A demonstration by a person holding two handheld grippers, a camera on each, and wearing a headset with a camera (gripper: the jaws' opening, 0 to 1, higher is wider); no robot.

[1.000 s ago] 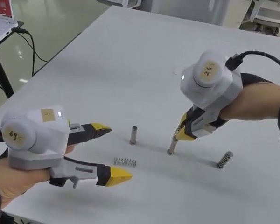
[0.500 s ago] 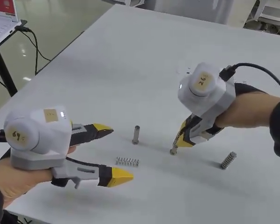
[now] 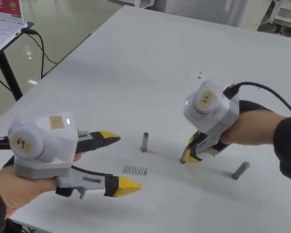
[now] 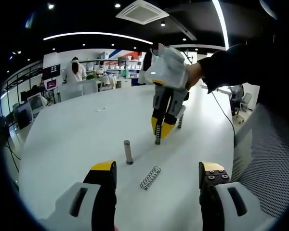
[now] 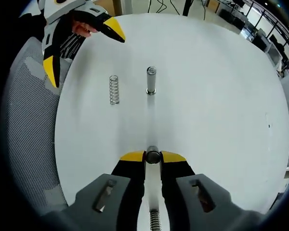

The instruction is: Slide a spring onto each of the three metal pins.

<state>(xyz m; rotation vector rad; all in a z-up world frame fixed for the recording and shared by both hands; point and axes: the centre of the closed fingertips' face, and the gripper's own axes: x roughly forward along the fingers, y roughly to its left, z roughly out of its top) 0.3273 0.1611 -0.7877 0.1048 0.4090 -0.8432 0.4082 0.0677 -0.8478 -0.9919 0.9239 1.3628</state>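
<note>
A bare metal pin stands upright mid-table, with a loose spring lying flat just in front of it. My right gripper points down at the table, shut on a spring that sits over a second pin; the pin's end shows between the yellow tips. Further right, another spring stands tilted on the table, apparently over a pin. My left gripper hovers open at the lower left, its jaws pointing at the loose spring and the bare pin. Nothing is between its fingers.
The white table stretches far back. A laptop on a dark stand with cables is off the table's left edge. A mesh office chair stands at the near side.
My right gripper has come down along the pin until its tips are near the table. The left gripper has kept its place, and the head camera shifted a little.
</note>
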